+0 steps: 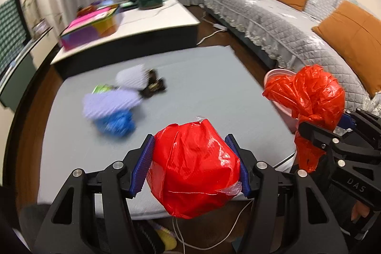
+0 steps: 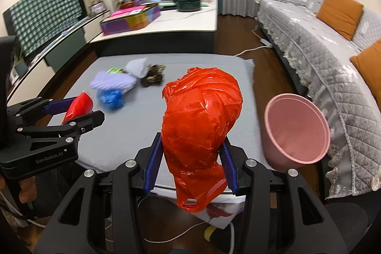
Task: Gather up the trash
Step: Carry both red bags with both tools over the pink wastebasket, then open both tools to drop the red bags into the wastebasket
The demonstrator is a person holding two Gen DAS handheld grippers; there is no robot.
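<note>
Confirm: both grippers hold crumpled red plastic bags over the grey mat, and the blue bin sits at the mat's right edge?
Only the colour is wrong: the bin at the grey mat's right edge is pink, as the right wrist view shows. The left gripper and right gripper do each hold a crumpled red plastic bag.

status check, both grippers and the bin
Left gripper shut on red bag. Right gripper shut on orange bag. Pink bin open, at right, nothing blocking it.
</note>
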